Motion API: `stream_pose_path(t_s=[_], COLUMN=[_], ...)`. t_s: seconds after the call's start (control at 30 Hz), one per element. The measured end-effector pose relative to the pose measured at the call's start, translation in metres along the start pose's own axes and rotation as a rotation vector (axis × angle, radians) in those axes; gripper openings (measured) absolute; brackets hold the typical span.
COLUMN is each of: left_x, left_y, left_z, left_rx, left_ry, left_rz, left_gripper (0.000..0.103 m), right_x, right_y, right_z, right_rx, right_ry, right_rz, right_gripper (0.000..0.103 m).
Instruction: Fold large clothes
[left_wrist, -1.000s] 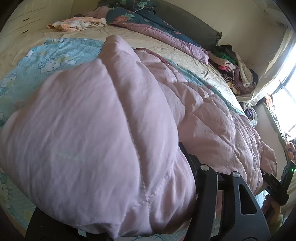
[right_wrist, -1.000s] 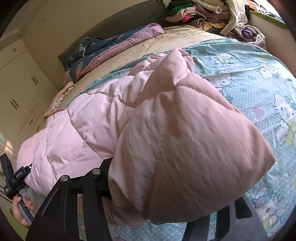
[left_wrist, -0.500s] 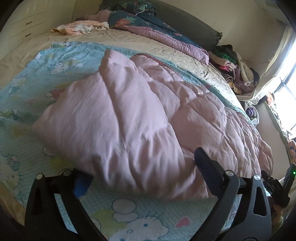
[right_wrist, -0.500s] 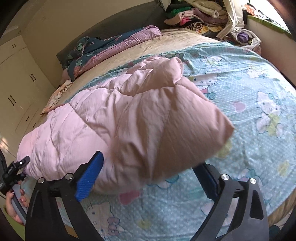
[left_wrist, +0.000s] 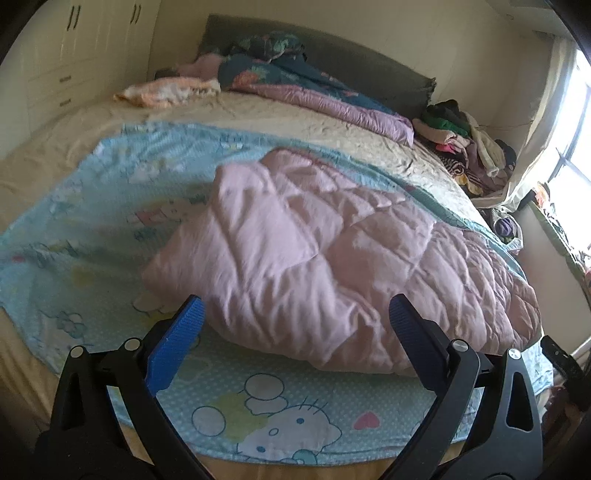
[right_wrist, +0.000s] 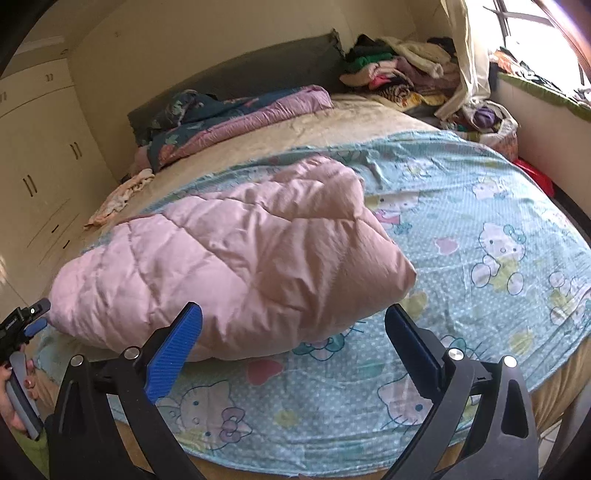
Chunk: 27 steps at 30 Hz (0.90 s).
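Pink quilted comforter (left_wrist: 332, 258) lies folded in a puffy bundle on the pale blue cartoon-cat sheet (left_wrist: 280, 410), and we look down at it from both sides. Our left gripper (left_wrist: 295, 317) has just been opening and now stands spread wide, nothing between its fingers; the near edge of the comforter sits just beyond the two blue pads (left_wrist: 177, 343), apart from them. Our right gripper (right_wrist: 293, 321) has just been opening too, and its jaws are likewise wide with nothing pinched; the comforter (right_wrist: 229, 266) bulges just ahead of its fingertips, a folded corner jutting out to the right of that gripper.

Beyond the tongs, past the comforter, we see the beige bedspread (left_wrist: 288, 122) running up to a dark headboard (left_wrist: 351, 62), with a dark floral quilt with a lilac lining (left_wrist: 314, 96) heaped against it. Far ahead and to the right of the left gripper sits a heap of mixed clothes (left_wrist: 465, 144) by the bright window. To the left of the right gripper, white wardrobe doors (right_wrist: 40, 162) line the wall. At the left edge of the right view, a hand (right_wrist: 14, 391) holds the handle of the other gripper, beside the comforter's end.
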<state>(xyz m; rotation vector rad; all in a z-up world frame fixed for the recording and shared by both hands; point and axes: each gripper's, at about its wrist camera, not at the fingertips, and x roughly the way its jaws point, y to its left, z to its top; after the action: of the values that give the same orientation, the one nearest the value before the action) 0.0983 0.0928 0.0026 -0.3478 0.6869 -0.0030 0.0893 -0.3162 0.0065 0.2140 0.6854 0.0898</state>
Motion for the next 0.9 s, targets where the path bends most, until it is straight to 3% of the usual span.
stream_pose_path(t_s=[0.5,0.9], left_x=[-0.043,-0.054], left_y=[-0.043,-0.069], left_z=[-0.02,-0.062], left_rx=[0.113,0.196], left_ry=[-0.066,-0.072], left_rz=[-0.038,-0.069], left_gripper=[0.094,0.094], right_x=[-0.059,-0.081], right_y=[0.037,0.068], right_z=[-0.009,-0.046], right_rx=[-0.129,-0.228], right_ry=[-0.121,-0.16], right_rz=[-0.007,-0.017], right_gripper=[0.099,0.099])
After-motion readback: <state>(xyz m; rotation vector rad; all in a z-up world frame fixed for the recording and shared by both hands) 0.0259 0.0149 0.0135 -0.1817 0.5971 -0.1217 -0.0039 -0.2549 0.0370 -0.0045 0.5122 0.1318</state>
